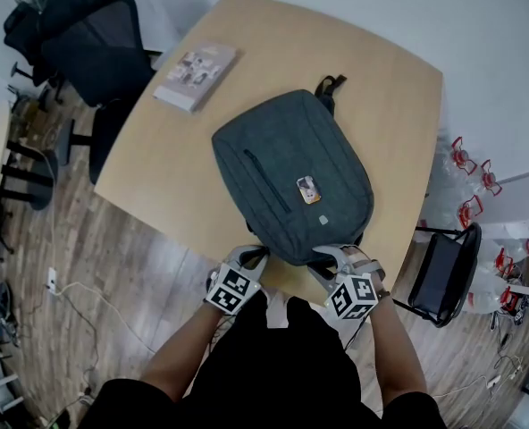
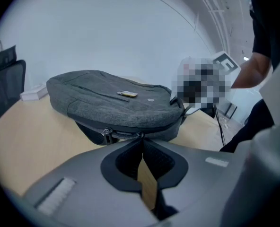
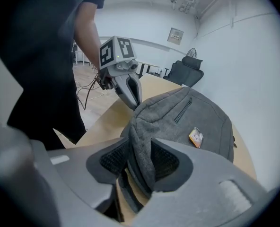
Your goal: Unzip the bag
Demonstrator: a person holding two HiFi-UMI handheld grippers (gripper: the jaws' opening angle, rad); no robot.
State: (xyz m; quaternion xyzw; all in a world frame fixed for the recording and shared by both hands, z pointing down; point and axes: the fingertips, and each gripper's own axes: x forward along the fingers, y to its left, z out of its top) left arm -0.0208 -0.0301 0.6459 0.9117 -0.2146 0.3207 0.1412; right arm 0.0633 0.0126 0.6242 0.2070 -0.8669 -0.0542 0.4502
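Grey bag (image 1: 291, 181) lies flat on the wooden counter (image 1: 398, 88), near edge toward the person — left tongs (image 2: 141, 137) pinched shut on its zip seam, right tongs (image 3: 139, 148) clamping a fabric fold.

On my feed I see a pale wooden desk (image 1: 398, 114) with rounded corners standing on a plank floor (image 1: 130, 239). A thin booklet (image 1: 196, 76) lies flat near its far left corner. A black office chair (image 1: 99, 56) sits just off the left edge, and a second dark chair (image 1: 443, 275) stands by the right edge. White cable (image 1: 95, 298) trails across the floor.
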